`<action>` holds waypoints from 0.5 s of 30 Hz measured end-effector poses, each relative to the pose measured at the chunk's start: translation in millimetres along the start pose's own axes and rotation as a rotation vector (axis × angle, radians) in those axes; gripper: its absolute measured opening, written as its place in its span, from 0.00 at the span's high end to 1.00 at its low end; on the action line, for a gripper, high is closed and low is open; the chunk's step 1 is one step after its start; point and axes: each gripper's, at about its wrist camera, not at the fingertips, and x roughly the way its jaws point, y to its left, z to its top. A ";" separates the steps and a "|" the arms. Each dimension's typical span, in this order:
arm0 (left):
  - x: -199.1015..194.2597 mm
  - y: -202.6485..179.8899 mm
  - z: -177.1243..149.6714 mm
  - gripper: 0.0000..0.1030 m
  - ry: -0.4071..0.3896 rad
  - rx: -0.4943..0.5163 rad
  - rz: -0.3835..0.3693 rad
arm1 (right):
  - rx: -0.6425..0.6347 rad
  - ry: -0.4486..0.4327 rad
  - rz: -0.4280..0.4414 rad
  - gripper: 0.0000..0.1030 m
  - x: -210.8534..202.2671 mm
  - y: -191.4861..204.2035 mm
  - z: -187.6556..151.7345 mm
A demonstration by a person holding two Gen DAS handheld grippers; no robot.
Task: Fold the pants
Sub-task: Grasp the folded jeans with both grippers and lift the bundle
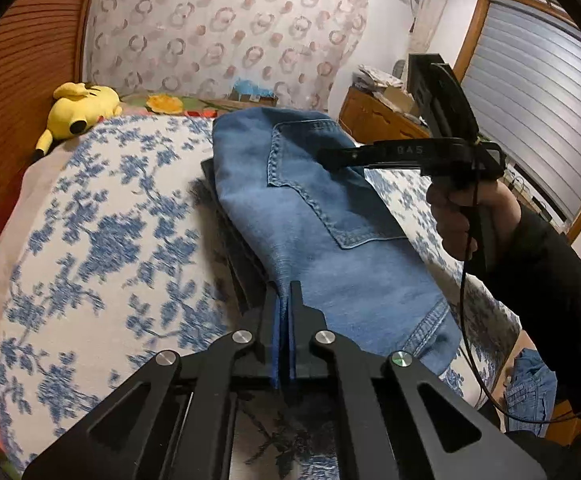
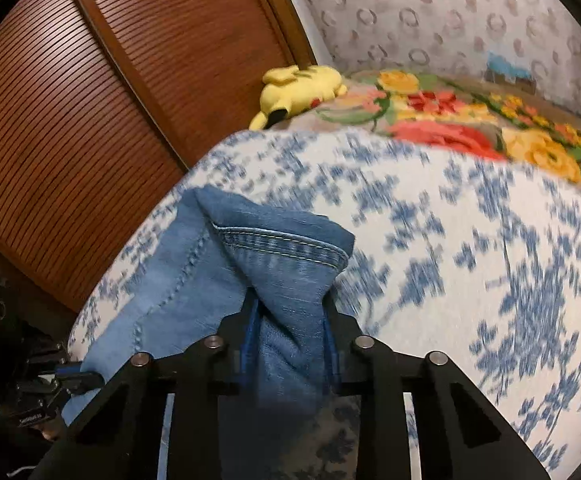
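With both claws pinched onto the jeans (image 1: 314, 216) on the bed (image 1: 102, 216), left claw (image 1: 285, 292) tight, right claw (image 2: 290, 304) bunching denim, next looks like lifting evenly to fold.

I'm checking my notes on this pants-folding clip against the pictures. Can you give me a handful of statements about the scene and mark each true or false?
1. The right gripper has bunched denim of the jeans between its fingers. True.
2. The left gripper stands wide open above the bedspread. False: its jaws are shut, with only a thin blue edge between them.
3. A back pocket of the jeans faces up. True.
4. The yellow plush toy lies on top of the jeans. False: it lies apart from them, at the far edge of the bed by the wooden panel.
5. The bedspread is plain white. False: it is white with a blue floral print.
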 end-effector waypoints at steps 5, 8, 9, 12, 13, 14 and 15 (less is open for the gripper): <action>-12.7 19.0 11.0 0.97 -0.039 -0.006 0.031 | -0.031 -0.040 0.000 0.77 13.6 22.0 24.9; -13.0 40.9 21.7 0.97 -0.051 -0.012 0.069 | -0.030 -0.051 -0.004 0.77 31.7 30.6 42.4; -11.6 51.0 26.9 0.97 -0.050 -0.014 0.086 | -0.028 -0.053 -0.007 0.77 39.0 33.0 48.1; -6.7 76.0 39.2 0.97 -0.044 -0.015 0.122 | -0.019 -0.066 -0.015 0.77 61.9 40.0 63.6; -5.2 80.8 43.2 0.97 -0.044 -0.012 0.131 | -0.012 -0.072 -0.021 0.77 72.9 40.9 69.4; -4.1 89.6 50.6 0.97 -0.047 -0.008 0.147 | -0.004 -0.077 -0.024 0.77 81.3 41.5 74.9; -2.9 97.0 56.8 0.97 -0.047 -0.003 0.161 | 0.004 -0.085 -0.028 0.77 89.4 42.6 81.5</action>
